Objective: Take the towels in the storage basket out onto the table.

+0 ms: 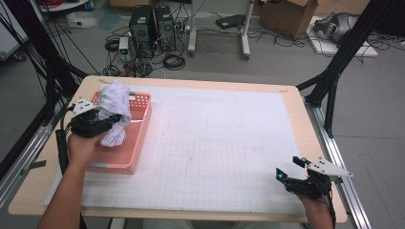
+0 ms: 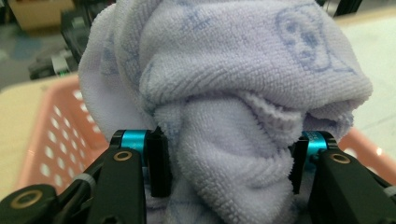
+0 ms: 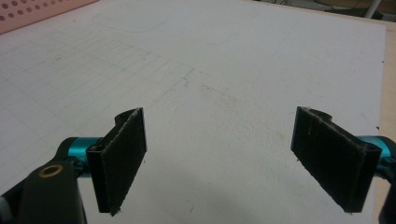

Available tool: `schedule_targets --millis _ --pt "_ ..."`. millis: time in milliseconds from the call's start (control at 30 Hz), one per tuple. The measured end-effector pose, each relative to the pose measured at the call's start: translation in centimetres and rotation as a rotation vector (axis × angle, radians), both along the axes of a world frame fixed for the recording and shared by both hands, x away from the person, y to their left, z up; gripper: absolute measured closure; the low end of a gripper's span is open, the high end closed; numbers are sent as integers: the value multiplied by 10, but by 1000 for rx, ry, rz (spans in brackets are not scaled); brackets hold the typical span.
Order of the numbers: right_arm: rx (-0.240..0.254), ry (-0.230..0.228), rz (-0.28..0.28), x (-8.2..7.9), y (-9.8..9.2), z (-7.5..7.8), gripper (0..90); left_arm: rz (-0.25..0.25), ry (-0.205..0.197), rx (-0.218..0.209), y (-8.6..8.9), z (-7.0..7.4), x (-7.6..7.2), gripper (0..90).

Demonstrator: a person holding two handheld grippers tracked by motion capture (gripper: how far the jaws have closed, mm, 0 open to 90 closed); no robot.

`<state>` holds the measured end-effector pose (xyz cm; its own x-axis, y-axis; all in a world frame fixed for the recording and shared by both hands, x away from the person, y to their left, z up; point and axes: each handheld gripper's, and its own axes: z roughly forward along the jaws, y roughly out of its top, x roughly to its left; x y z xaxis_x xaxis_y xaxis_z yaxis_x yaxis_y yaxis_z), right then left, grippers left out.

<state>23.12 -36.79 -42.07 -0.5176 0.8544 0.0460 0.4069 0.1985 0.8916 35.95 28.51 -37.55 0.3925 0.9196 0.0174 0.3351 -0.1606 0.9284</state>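
High view: left gripper (image 1: 111,122) clamped on bunched lavender towel (image 1: 115,112), held above pink basket (image 1: 138,138) at table's left. Grab done; carrying out and setting down seemingly left. Right gripper (image 1: 290,168) idle, jaws wide apart, nothing between.

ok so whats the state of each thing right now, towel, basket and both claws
pale lilac terry towel with blue print: bunched up, gripped and lifted above the basket
pink perforated plastic basket: upright on the table's left side, nothing else seen inside
left claw: shut on the towel, pads pressing into the cloth
right claw: open, nothing between its pads, over the white gridded mat
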Motion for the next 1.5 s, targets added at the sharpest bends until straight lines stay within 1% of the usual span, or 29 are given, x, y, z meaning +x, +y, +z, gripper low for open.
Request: schedule_targets --millis 133,200,233,300,433,567,667,733,967,1067,1167,1200,1267,1367,1500 --pt "-1 -4 -1 0 0 1 169 -27 -100 -31 7 5 -12 509" --pt "1 -3 -2 0 0 1 169 -46 -137 -64 10 7 -17 508" --pt "0 -3 -2 0 0 0 169 -53 -150 -82 11 7 -19 508" --pt "0 -1 -2 0 0 0 169 -69 -178 -100 13 9 -23 508" --pt "-4 -4 3 0 2 0 169 -108 -223 -153 14 13 -29 507" --pt "-2 0 3 0 2 0 169 -154 -264 -212 15 20 -33 507" --pt "-2 -3 2 1 2 0 170 -200 -291 -242 15 27 -36 507" --pt "-3 -1 0 0 2 0 169 -227 -309 -254 14 31 -38 507" --pt "1 -2 -1 0 2 1 169 -320 -351 -320 12 39 -43 506" --pt "2 -2 0 0 2 1 169 -363 -359 -320 9 45 -45 506" --pt "0 -3 4 1 3 0 169 -409 -371 -329 3 52 -47 506" --pt "0 -3 4 1 3 0 169 -423 -374 -331 1 54 -47 506" --pt "0 -2 7 1 4 0 169 -456 -379 -349 -6 59 -48 506" --pt "4 -1 10 2 5 0 169 -502 -383 -359 -19 65 -49 505" --pt "3 -2 12 2 5 1 169 -557 -377 -351 -39 69 -47 505"
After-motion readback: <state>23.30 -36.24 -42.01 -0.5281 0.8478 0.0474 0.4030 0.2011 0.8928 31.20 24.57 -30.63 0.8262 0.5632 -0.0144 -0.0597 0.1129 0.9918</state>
